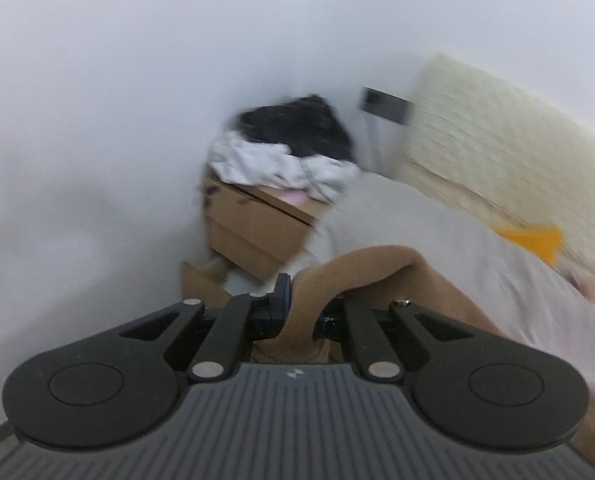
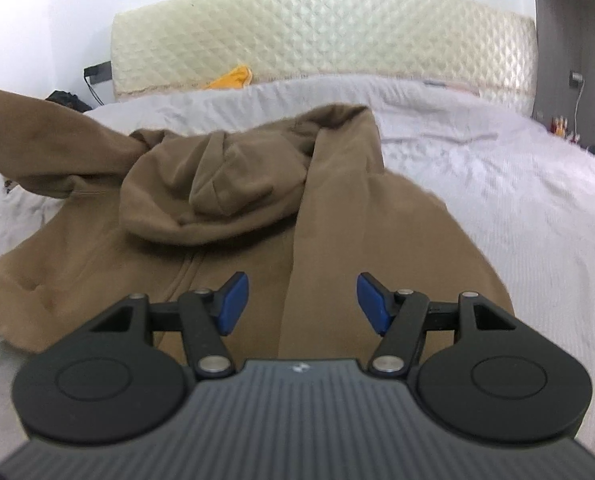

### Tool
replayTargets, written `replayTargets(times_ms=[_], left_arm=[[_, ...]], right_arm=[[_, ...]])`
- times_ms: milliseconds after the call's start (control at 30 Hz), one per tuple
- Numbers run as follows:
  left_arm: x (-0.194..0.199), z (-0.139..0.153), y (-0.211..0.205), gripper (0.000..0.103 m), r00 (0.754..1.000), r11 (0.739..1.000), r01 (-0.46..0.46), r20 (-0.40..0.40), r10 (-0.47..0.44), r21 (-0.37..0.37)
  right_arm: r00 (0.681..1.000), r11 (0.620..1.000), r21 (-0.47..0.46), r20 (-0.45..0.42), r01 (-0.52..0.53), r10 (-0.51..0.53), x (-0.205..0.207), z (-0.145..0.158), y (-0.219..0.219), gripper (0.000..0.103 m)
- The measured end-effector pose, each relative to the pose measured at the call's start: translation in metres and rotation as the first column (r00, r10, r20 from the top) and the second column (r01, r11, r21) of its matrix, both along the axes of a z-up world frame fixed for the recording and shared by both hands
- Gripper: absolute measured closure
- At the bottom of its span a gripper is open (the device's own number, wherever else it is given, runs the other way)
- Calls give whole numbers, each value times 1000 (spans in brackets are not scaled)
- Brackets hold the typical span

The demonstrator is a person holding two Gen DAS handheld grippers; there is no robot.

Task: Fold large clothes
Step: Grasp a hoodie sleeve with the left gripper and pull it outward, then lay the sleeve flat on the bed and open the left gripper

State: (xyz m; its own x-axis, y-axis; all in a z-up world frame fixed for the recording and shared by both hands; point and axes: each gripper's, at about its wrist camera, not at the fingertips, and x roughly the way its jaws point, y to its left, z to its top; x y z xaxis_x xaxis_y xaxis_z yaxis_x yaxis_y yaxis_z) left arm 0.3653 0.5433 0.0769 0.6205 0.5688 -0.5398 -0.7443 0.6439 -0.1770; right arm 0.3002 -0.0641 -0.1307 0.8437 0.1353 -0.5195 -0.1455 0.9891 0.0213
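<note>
A brown hooded sweatshirt [image 2: 201, 216] lies on the white bed [image 2: 497, 208], hood folded over its chest, its right sleeve laid down along the body. My left gripper [image 1: 301, 312] is shut on the sweatshirt's left sleeve [image 1: 377, 268] and holds it lifted; that raised sleeve shows in the right wrist view [image 2: 49, 136] stretching up to the left. My right gripper [image 2: 302, 304] is open and empty, hovering just above the lower body of the sweatshirt.
A cream quilted headboard [image 2: 321, 32] stands behind the bed, with a yellow item [image 2: 233, 78] at its foot. Left of the bed, a wooden nightstand [image 1: 249, 224] carries a pile of white and dark clothes [image 1: 285, 148]. A white wall is close on the left.
</note>
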Motion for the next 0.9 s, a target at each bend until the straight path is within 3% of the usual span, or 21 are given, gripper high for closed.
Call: replayTargets(times_ms=[100, 233, 300, 467, 600, 633, 733, 800, 900], left_arm=[[34, -17, 63, 96, 997, 995, -82, -21, 80, -62], [82, -66, 118, 96, 984, 975, -175, -46, 170, -140], [101, -98, 136, 95, 975, 964, -216, -82, 205, -153], [123, -166, 167, 94, 959, 933, -272, -145, 243, -235], [128, -178, 158, 92, 959, 939, -263, -168, 228, -222], [130, -178, 156, 88, 961, 945, -249, -179, 213, -212], [132, -176, 149, 41, 961, 949, -216, -224, 165, -231], [126, -172, 140, 21, 968, 951, -182, -213, 130, -248], [113, -160, 114, 19, 970, 960, -132, -230, 74, -248]], right_arm=[[1000, 1000, 26, 1, 10, -10, 14, 0, 3, 40], [990, 985, 161, -135, 68, -46, 39, -12, -4, 40], [984, 983, 155, -160, 103, -78, 47, -17, -4, 40], [973, 979, 138, -196, 152, -124, 60, -20, 2, 38], [975, 984, 104, -187, 141, -120, 68, -23, 8, 39], [975, 986, 94, -187, 137, -117, 69, -26, 9, 39], [977, 989, 88, -186, 122, -104, 68, -29, 7, 39], [978, 988, 99, -187, 116, -96, 68, -28, 4, 39], [978, 984, 138, -189, 113, -86, 63, -22, -2, 39]])
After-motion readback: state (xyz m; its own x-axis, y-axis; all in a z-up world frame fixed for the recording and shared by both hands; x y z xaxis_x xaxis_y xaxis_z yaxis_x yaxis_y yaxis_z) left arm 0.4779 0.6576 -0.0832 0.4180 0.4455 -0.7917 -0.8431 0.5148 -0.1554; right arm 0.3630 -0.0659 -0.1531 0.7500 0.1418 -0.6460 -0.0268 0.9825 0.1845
